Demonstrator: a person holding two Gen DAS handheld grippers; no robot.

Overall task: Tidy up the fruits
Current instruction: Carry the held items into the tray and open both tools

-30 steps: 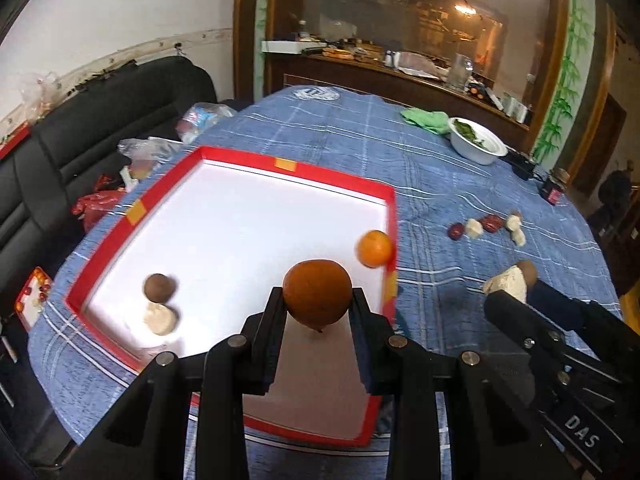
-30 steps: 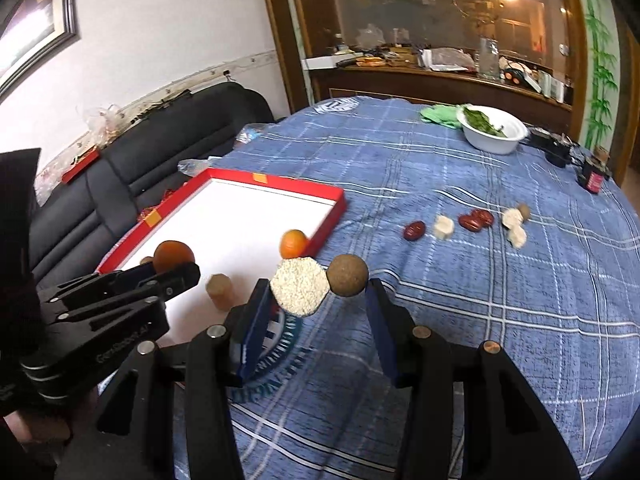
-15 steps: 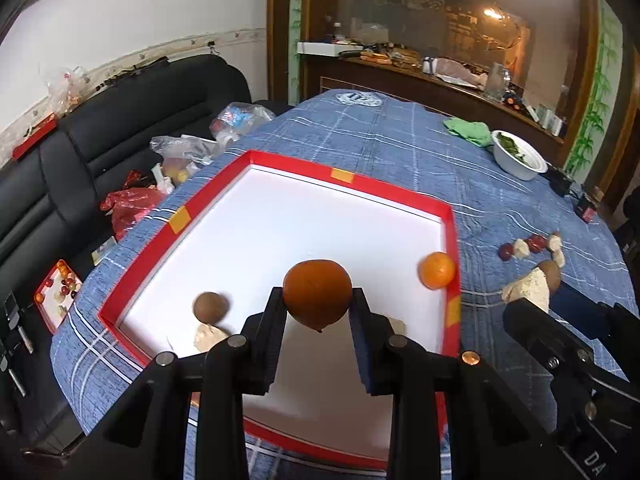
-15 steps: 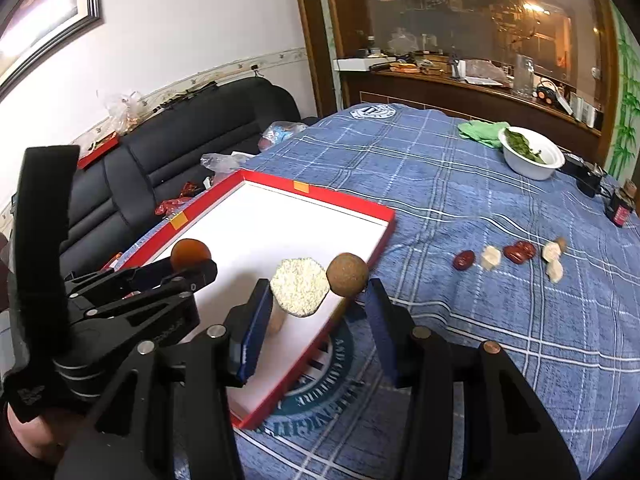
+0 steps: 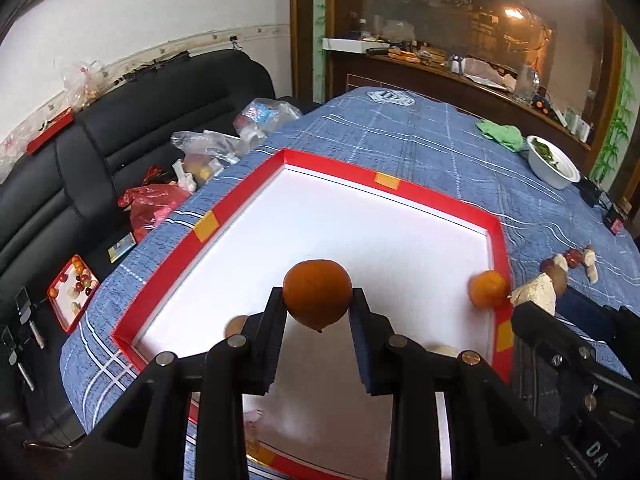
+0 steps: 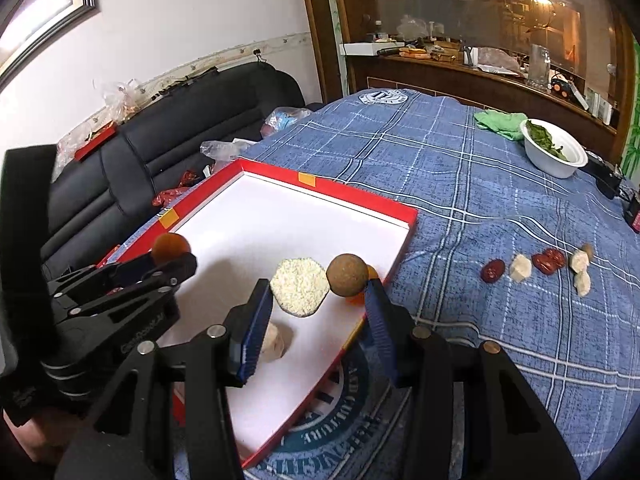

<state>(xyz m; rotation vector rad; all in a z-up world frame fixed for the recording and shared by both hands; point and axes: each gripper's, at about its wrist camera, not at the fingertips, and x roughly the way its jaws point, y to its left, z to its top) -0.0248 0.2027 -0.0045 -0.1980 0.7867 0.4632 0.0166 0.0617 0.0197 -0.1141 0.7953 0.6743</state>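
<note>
My left gripper (image 5: 317, 295) is shut on an orange (image 5: 316, 280) above the near half of the red-rimmed white tray (image 5: 332, 162). A second orange (image 5: 487, 289) lies against the tray's right wall. A brown ball (image 5: 236, 325) peeks out behind my left finger. My right gripper (image 6: 317, 286) holds a white grainy cake (image 6: 300, 286) and a brown ball (image 6: 347, 280) side by side between its fingers, above the tray's (image 6: 352, 196) right edge. A white lump (image 6: 274, 340) lies in the tray below. The left gripper (image 6: 176, 258) shows at the left with its orange (image 6: 172, 245).
Red dates (image 6: 493, 270) and white pieces (image 6: 520, 267) lie in a row on the blue checked tablecloth (image 6: 460, 168) to the right. A white bowl of greens (image 6: 554, 156) and a green cloth (image 6: 496, 120) stand at the far right. A black sofa (image 5: 120, 140) with bags borders the table's left.
Both grippers have moved left with their loads. The right gripper has gone from over the tablecloth to over the tray's right edge. The left gripper hangs farther over the tray.
</note>
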